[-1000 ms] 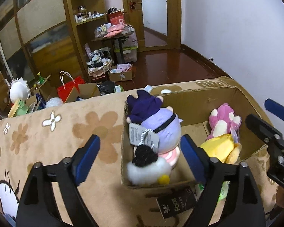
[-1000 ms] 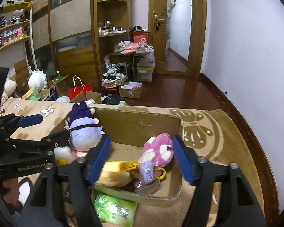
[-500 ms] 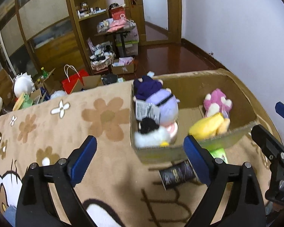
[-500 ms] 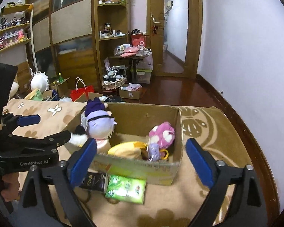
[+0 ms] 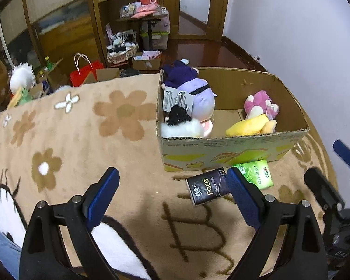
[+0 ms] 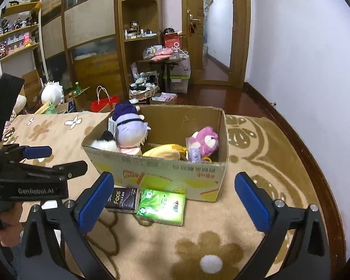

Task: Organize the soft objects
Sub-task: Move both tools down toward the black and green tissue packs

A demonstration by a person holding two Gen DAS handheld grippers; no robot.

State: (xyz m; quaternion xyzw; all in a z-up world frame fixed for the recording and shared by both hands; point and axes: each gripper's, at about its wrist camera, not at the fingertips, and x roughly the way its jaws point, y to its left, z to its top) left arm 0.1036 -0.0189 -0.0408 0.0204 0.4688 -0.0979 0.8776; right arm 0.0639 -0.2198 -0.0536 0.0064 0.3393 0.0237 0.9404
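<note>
An open cardboard box [image 5: 221, 149] [image 6: 163, 170] stands on a tan flowered blanket [image 5: 93, 140]. It holds a purple plush [image 5: 198, 98] [image 6: 130, 130], a black-and-white plush [image 5: 182, 123], a pink plush [image 5: 260, 101] [image 6: 205, 140] and a yellow plush [image 5: 249, 126] [image 6: 165, 151]. A dark tissue pack [image 5: 207, 185] [image 6: 122, 198] and a green tissue pack [image 5: 256, 173] [image 6: 162, 206] lie against the box's near wall. My left gripper [image 5: 171, 175] [image 6: 58, 159] hangs open and empty short of the packs. The jaws of my right gripper [image 6: 173, 179] [image 5: 329, 163] are opening, with nothing between them.
Beyond the blanket's far edge the floor holds a red paper bag [image 5: 86, 74], small cartons, a white plush [image 5: 21, 79] and a loaded side table [image 6: 165, 58]. Wooden shelves line the back wall, and a white wall [image 6: 303, 70] runs along the right.
Both grippers have drawn back from the box, so its front wall and the two tissue packs show. The right jaws have spread much wider; the toys stay in the box.
</note>
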